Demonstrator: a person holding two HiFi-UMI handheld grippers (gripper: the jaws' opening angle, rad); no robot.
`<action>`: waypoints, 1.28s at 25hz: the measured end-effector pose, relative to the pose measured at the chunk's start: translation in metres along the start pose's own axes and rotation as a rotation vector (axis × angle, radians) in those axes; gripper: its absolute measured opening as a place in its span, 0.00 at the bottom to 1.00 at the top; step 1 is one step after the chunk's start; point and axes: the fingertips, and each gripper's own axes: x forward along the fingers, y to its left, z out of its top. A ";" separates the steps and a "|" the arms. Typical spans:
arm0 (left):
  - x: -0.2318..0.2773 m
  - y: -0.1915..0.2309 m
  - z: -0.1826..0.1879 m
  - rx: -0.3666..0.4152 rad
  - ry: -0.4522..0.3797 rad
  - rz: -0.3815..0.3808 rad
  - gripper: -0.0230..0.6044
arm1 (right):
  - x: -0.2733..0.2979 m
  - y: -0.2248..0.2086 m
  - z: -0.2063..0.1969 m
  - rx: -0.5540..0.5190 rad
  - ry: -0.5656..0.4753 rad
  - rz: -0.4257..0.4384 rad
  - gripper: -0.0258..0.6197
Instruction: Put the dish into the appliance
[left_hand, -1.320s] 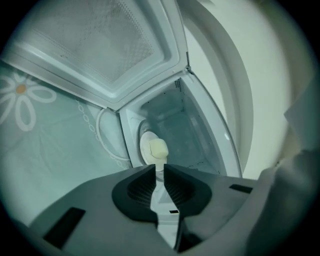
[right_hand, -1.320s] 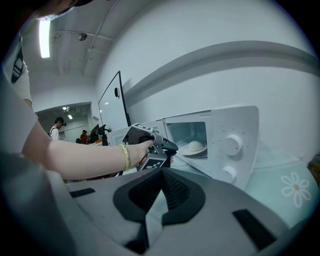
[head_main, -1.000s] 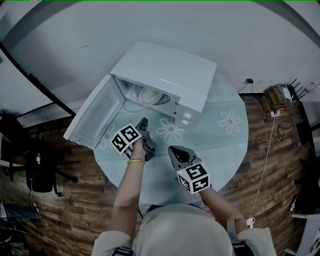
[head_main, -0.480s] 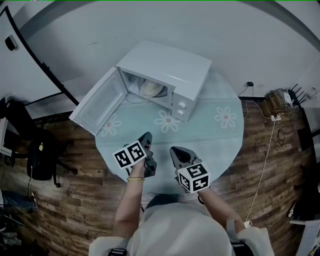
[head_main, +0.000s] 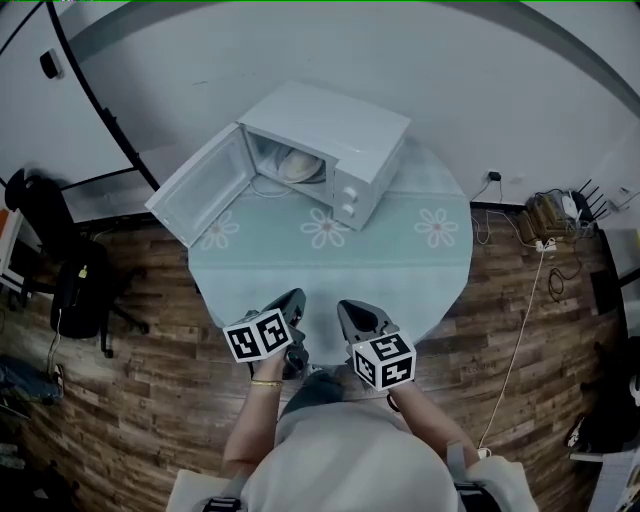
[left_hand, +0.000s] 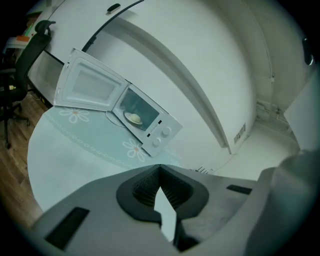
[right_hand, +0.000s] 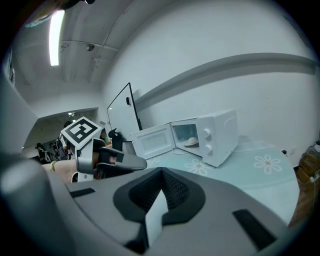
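Note:
A white microwave (head_main: 335, 140) stands at the far side of the round pale-green table (head_main: 400, 270), its door (head_main: 198, 200) swung wide to the left. A pale dish (head_main: 298, 166) rests inside the cavity, also seen in the left gripper view as the dish (left_hand: 134, 118) and in the right gripper view as the dish (right_hand: 191, 141). My left gripper (head_main: 296, 297) and right gripper (head_main: 343, 306) hover side by side at the table's near edge, far from the microwave. Both are shut and hold nothing.
A black office chair (head_main: 75, 290) stands on the wooden floor at the left. Cables and a power strip (head_main: 555, 215) lie on the floor at the right. A white wall runs behind the microwave. Flower prints mark the tablecloth.
Both grippers have drawn back from the microwave to the table's near edge, the left one the furthest. The dish stays inside and the door stays wide.

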 end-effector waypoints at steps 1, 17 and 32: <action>-0.005 -0.003 -0.007 0.011 0.004 0.001 0.06 | -0.007 0.003 -0.004 0.000 0.000 0.004 0.05; -0.079 -0.040 -0.096 -0.001 0.046 -0.013 0.06 | -0.091 0.042 -0.052 0.015 0.008 0.028 0.05; -0.098 -0.051 -0.108 0.000 0.038 -0.039 0.06 | -0.108 0.063 -0.054 -0.017 -0.016 0.040 0.05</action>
